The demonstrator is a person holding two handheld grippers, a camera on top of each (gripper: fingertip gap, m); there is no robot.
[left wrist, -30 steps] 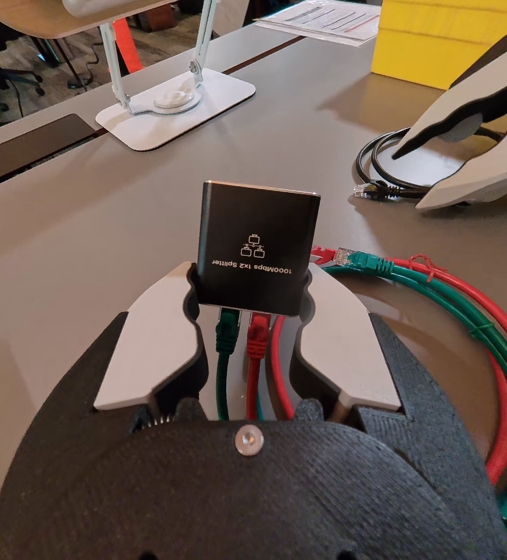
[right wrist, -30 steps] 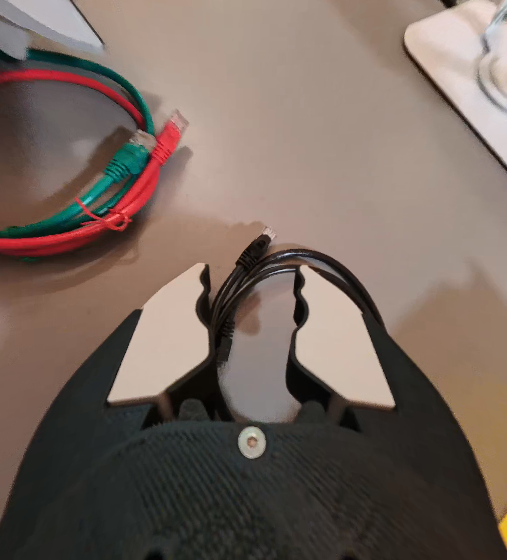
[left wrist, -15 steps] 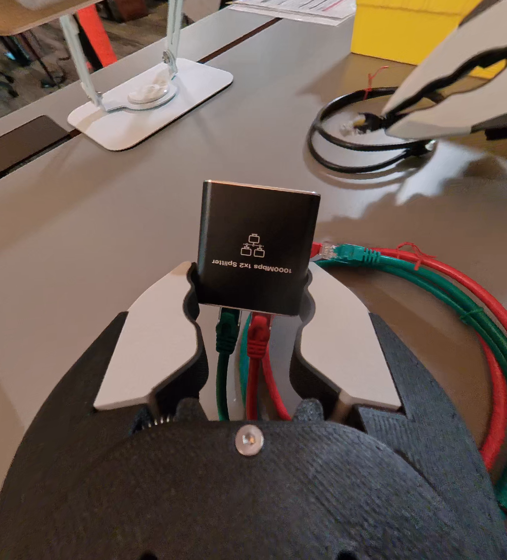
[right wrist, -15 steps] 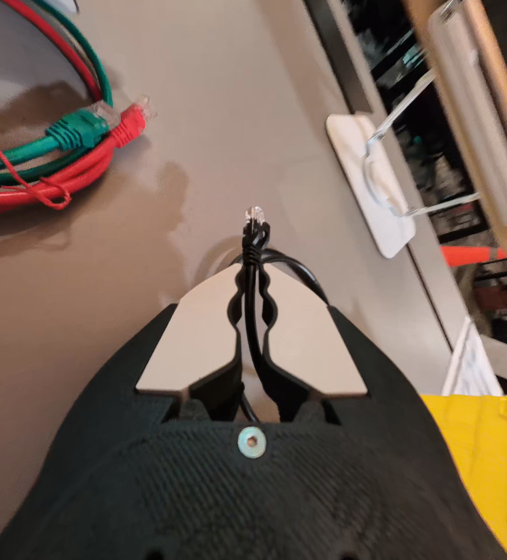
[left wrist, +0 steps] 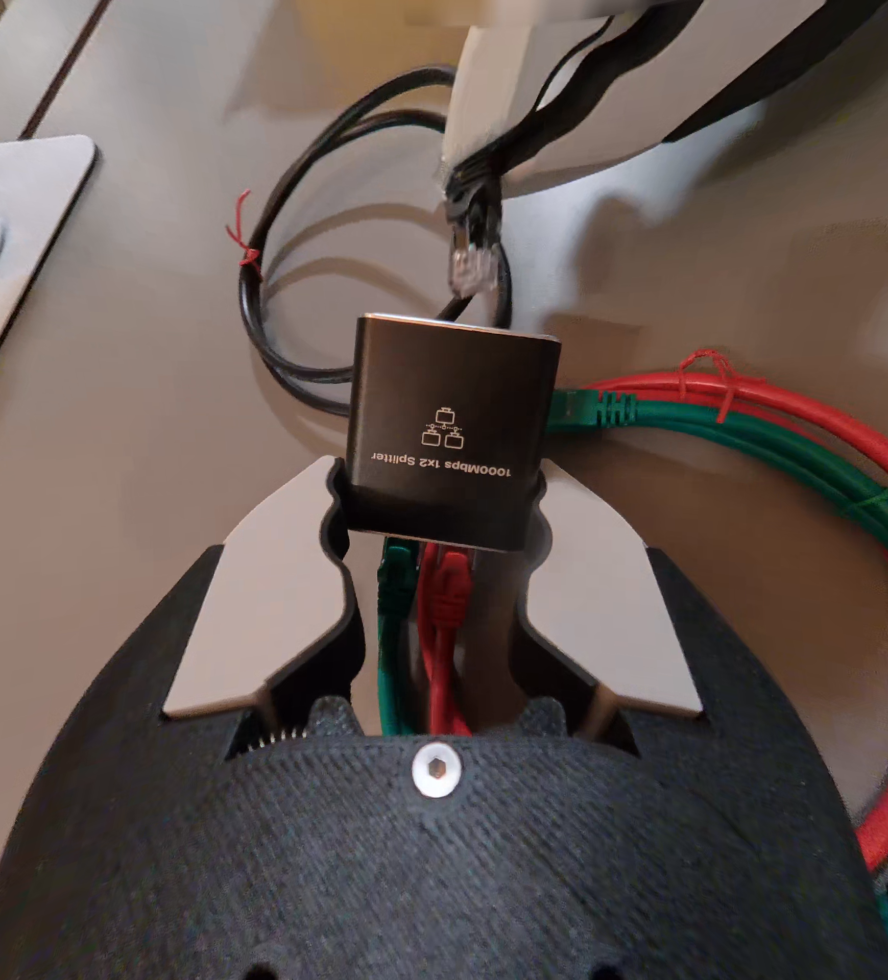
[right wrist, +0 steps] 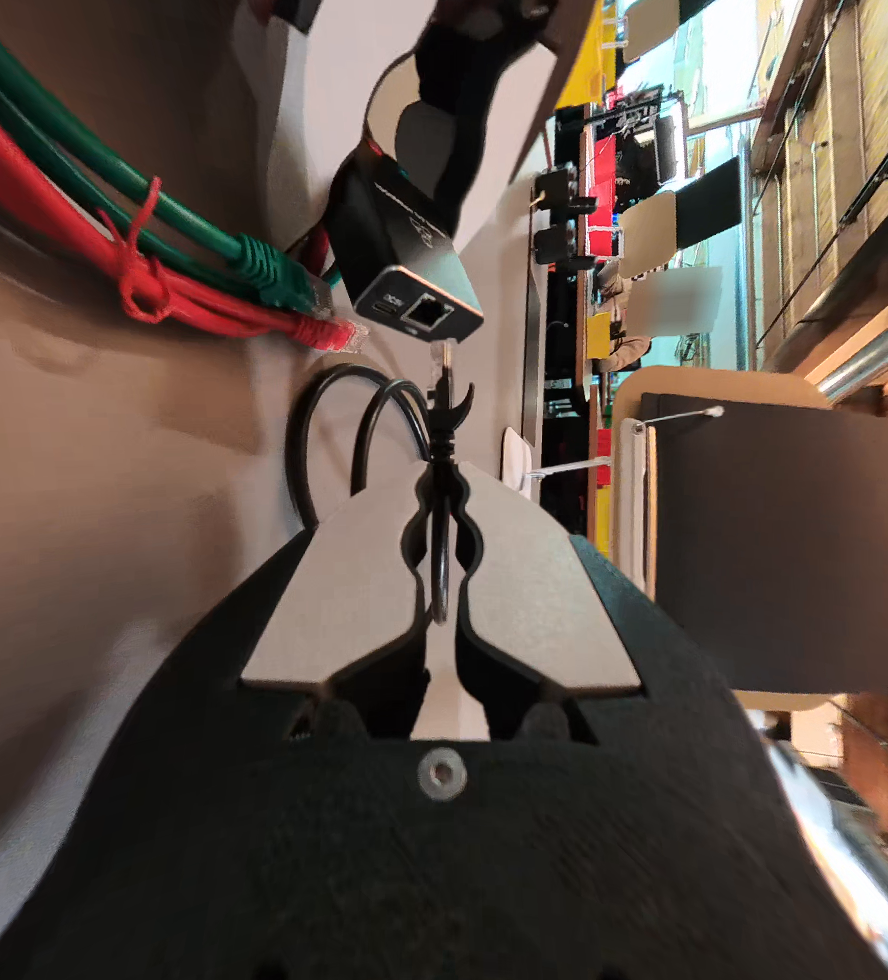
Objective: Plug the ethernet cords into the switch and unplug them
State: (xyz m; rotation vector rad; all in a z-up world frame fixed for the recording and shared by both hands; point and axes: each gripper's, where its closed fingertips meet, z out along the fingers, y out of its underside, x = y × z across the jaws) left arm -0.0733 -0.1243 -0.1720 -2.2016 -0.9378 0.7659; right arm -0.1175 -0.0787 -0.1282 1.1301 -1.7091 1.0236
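Note:
My left gripper is shut on a black switch box and holds it off the grey table. A green cord and a red cord are plugged into its near side. My right gripper is shut on a black cord just behind its clear plug. The plug tip is a short way in front of the empty port on the switch's far side. In the left wrist view the right gripper comes in from the top with the plug just beyond the switch.
Coils of green and red cord lie on the table to the right, with loose plug ends. The black cord's coil hangs left of the switch. A white stand base sits at the left edge.
My right gripper closed on the black cord, lifted it and swung round to bring the plug up to the switch's far side. My left gripper kept its hold on the switch.

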